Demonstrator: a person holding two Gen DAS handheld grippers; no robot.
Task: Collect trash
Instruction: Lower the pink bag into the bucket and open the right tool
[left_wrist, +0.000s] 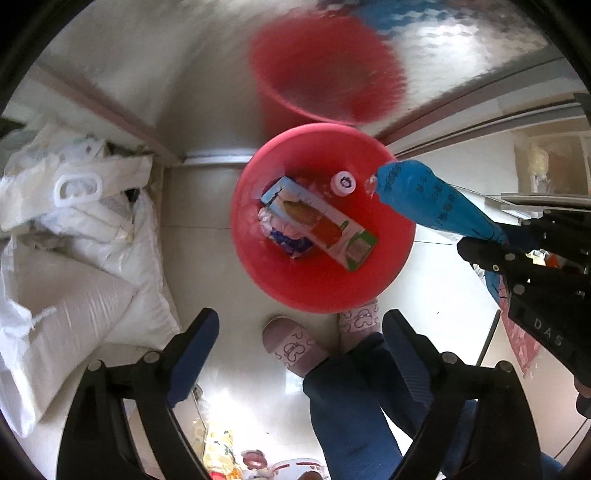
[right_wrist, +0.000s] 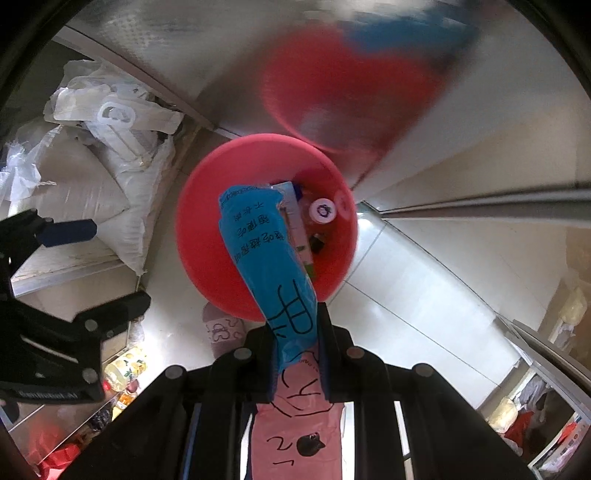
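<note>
Red bin (left_wrist: 258, 254) sits on floor by person's slippers, carton (left_wrist: 317, 221) already in. Left claw (left_wrist: 299, 354) spread, empty, above bin. Right claw (right_wrist: 297, 354) pinches blue wrapper (right_wrist: 258, 243) over bin, likely to drop it in.

Bright daylight fills both my views, glaring white off the floor (left_wrist: 229, 398) at lower centre. The metal panel (left_wrist: 207, 74) up top smears reflections into blur. Fisheye edges curve into black.
</note>
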